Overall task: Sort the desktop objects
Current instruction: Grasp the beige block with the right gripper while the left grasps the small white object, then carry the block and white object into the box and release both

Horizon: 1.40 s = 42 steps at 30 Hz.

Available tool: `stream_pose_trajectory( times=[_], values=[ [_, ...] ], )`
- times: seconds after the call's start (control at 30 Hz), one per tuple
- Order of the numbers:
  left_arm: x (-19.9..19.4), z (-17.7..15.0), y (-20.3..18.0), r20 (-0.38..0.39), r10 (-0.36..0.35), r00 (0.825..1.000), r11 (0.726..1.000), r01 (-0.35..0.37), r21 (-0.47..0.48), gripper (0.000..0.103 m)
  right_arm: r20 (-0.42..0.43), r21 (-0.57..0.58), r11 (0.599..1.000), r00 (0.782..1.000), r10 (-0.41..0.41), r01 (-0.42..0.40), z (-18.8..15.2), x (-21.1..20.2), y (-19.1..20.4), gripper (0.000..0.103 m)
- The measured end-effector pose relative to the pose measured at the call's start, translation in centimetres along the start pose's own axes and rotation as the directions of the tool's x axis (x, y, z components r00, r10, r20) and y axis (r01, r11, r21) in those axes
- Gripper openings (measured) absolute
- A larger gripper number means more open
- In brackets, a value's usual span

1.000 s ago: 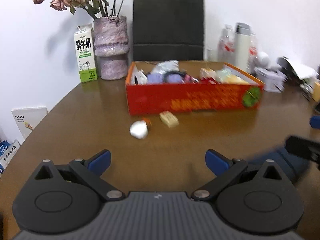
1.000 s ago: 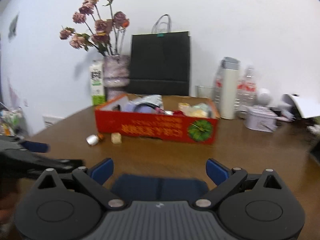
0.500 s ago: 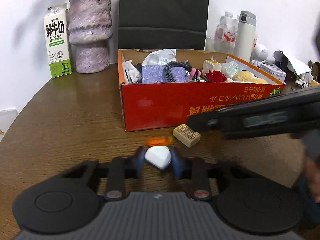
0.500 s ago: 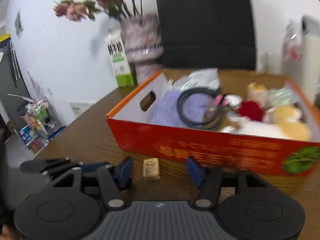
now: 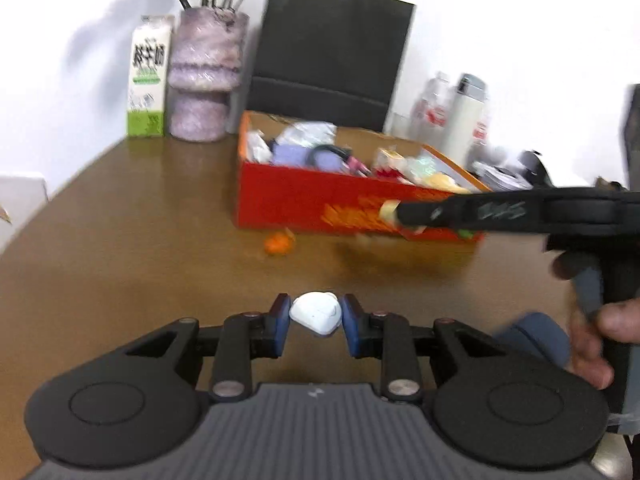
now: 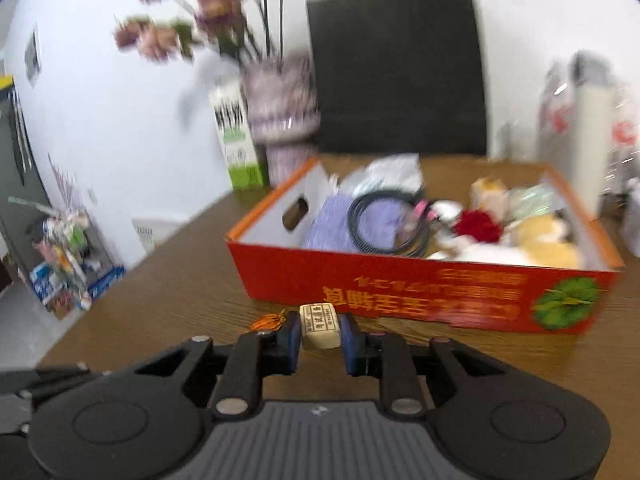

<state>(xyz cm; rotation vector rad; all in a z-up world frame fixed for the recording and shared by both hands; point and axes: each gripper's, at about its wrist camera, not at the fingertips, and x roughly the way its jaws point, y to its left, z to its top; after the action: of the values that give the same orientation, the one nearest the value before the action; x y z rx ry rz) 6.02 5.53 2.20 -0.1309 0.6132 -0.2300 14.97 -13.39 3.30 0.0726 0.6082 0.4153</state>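
My left gripper [image 5: 314,318] is shut on a small white rounded object [image 5: 316,312] and holds it above the brown table. My right gripper [image 6: 320,330] is shut on a small beige block with dark print [image 6: 319,325], just in front of the red cardboard box [image 6: 420,284]. In the left wrist view the right gripper [image 5: 394,214] reaches across from the right in front of the red box [image 5: 312,204]. The box holds a purple cloth, a black cable, plush toys and packets. A small orange object [image 5: 279,243] lies on the table by the box; it also shows in the right wrist view [image 6: 267,321].
A milk carton [image 5: 148,80], a purple vase with dried flowers [image 5: 204,80] and a black paper bag [image 5: 328,52] stand behind the box. A white flask and bottles [image 5: 460,120] stand at the back right. The table edge curves at the left.
Both grippers closed from open. The left one took the white object and lifted it back from the box. The right one closed on the beige block and raised it.
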Motion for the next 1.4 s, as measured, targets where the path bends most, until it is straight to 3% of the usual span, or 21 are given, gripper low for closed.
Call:
stream_pose_trajectory(
  times=[0.13, 0.27, 0.37, 0.63, 0.8, 0.87, 0.93, 1.07, 1.2, 1.27, 1.4],
  values=[
    [-1.0, -1.7, -2.4, -0.019, 0.033, 0.999, 0.998, -0.032, 0.054, 0.028, 0.052, -0.016, 0.998, 0.997, -0.058, 0.059, -2.8, -6.2, 0.1, 0.020],
    [-3.6, -3.1, -4.0, -0.002, 0.008, 1.000, 0.999, -0.008, 0.034, 0.028, 0.082, -0.027, 0.994, 0.991, -0.107, 0.110, -6.1, -11.9, 0.2, 0.020],
    [-4.7, -4.3, -5.6, 0.014, 0.052, 0.999, 0.998, -0.052, 0.044, 0.028, 0.099, -0.002, 0.991, 0.986, -0.135, 0.136, -8.3, -15.3, -0.4, 0.020],
    [-8.4, -7.2, -8.0, 0.049, 0.073, 0.996, 0.996, -0.076, 0.049, 0.028, 0.077, 0.010, 0.990, 0.987, -0.139, 0.139, -13.5, -19.3, -0.1, 0.020],
    [-9.6, -7.0, -7.6, 0.066, 0.063, 0.996, 0.998, -0.064, 0.020, 0.028, 0.101, 0.005, 0.992, 0.986, -0.130, 0.130, -13.9, -19.9, 1.4, 0.020],
    [-10.0, -5.9, -7.2, 0.101, 0.067, 0.993, 0.998, -0.069, 0.014, 0.028, 0.113, -0.002, 0.993, 0.986, -0.119, 0.120, -13.3, -20.0, 1.8, 0.020],
    [-9.4, -4.0, -6.3, 0.112, 0.022, 0.994, 1.000, -0.021, -0.006, 0.028, 0.122, 0.006, 0.995, 0.987, -0.102, 0.102, -12.1, -19.8, 1.7, 0.020],
    [-6.5, 1.1, -5.0, 0.139, 0.024, 0.990, 1.000, -0.024, -0.003, 0.028, 0.155, 0.012, 1.000, 0.988, 0.002, -0.004, -6.9, -18.7, 0.8, 0.020],
    [-2.4, 7.7, -3.0, 0.171, 0.058, 0.984, 0.998, -0.058, -0.005, 0.028, 0.227, -0.056, 0.998, 0.974, -0.021, 0.034, -0.3, -15.7, -0.3, 0.020],
    [0.4, 10.8, -1.8, 0.156, 0.092, 0.983, 0.996, -0.092, -0.012, 0.028, 0.231, -0.057, 0.997, 0.973, -0.029, 0.044, 3.2, -13.0, -1.5, 0.020],
    [6.9, 15.3, 0.9, 0.058, 0.092, 0.994, 0.995, -0.089, -0.045, 0.028, 0.186, -0.072, 0.996, 0.982, -0.028, 0.042, 8.2, -6.3, -3.5, 0.020]
  ],
)
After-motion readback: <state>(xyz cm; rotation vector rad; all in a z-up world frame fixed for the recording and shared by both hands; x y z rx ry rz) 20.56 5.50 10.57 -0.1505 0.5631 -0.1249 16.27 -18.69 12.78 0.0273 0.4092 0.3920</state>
